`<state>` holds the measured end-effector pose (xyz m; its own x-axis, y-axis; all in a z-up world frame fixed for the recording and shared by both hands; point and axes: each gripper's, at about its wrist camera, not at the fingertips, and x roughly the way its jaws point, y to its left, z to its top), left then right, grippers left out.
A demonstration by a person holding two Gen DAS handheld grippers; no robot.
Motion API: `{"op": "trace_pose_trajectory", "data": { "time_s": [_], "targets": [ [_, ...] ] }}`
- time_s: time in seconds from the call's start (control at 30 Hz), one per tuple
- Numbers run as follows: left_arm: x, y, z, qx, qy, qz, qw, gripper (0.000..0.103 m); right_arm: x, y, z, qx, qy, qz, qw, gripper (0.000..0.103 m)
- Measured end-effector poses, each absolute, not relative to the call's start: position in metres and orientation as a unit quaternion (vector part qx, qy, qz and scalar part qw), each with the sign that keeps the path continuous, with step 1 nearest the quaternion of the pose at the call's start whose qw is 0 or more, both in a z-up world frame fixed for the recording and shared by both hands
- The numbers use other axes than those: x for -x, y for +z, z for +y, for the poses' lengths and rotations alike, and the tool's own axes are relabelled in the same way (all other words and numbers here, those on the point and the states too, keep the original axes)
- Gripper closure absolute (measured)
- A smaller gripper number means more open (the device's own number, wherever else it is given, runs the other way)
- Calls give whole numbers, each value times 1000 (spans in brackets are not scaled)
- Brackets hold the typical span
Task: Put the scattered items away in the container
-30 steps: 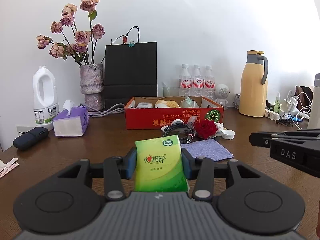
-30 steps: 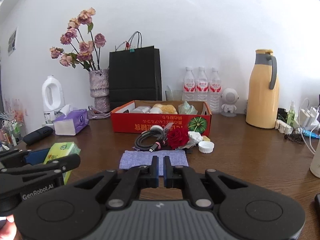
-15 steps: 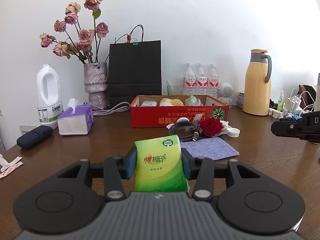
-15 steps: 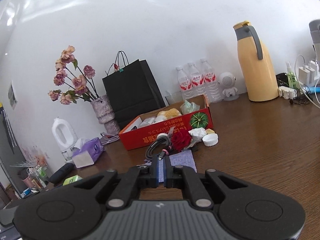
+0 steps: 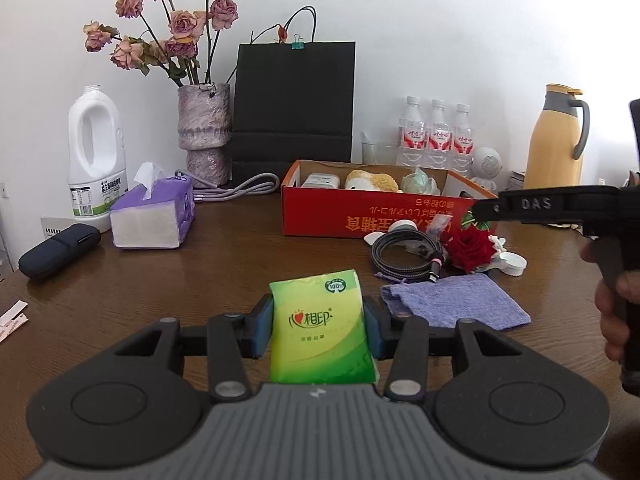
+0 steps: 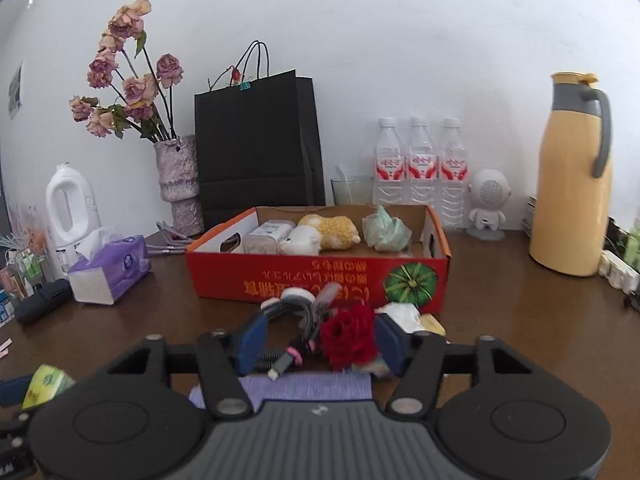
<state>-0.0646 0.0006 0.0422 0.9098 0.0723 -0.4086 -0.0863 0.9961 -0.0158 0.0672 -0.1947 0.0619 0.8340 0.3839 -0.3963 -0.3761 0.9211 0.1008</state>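
Wooden table (image 5: 208, 264) fills the lower half of both views, clutter along the back wall. Black paper bag (image 6: 256, 144) top centre, yellow thermos jug (image 6: 572, 184) far right, vase of dried roses (image 6: 176, 180) upper left. Red cardboard box (image 6: 320, 280) mid-frame is the container, open top facing up so things drop in; a plush toy (image 6: 324, 234), small white case and crumpled greenish wrap already lie inside. Purple tissue box (image 5: 154, 216) left of it, apart. Just in front of the box: purple cloth (image 5: 452, 304), coiled cable (image 5: 404, 256), red rose (image 6: 350, 338), white cap (image 5: 510, 264), bunched close, some touching.

Left gripper (image 5: 318, 330), lower centre of its view, is clamped on the green tissue pack (image 5: 320, 332), pads on both sides, pack upright, likely carried toward the box. Right gripper (image 6: 316, 342) has just been opening; jaws now stand apart, bracketing the rose and cable end, pads not yet pressing, probably lining up for the rose.
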Motion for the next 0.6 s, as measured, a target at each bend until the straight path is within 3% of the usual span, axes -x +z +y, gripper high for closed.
{"op": "trace_pose_trajectory", "data": {
  "time_s": [0.1, 0.17, 0.23, 0.33, 0.6],
  "targets": [
    [45, 47, 8, 18, 46, 208, 977, 57, -117, 60, -182, -21, 213, 249, 945, 46],
    [32, 51, 12, 27, 46, 207, 977, 57, -145, 52, -179, -40, 210, 278, 936, 65],
    [20, 54, 13, 28, 45, 207, 977, 57, -168, 42, -178, -56, 205, 309, 927, 74],
    [8, 57, 13, 29, 43, 206, 977, 57, -184, 32, -175, -70, 213, 322, 920, 97],
    [10, 55, 5, 27, 34, 216, 975, 56, -109, 80, -205, -69, 200, 207, 955, 101]
  ]
}}
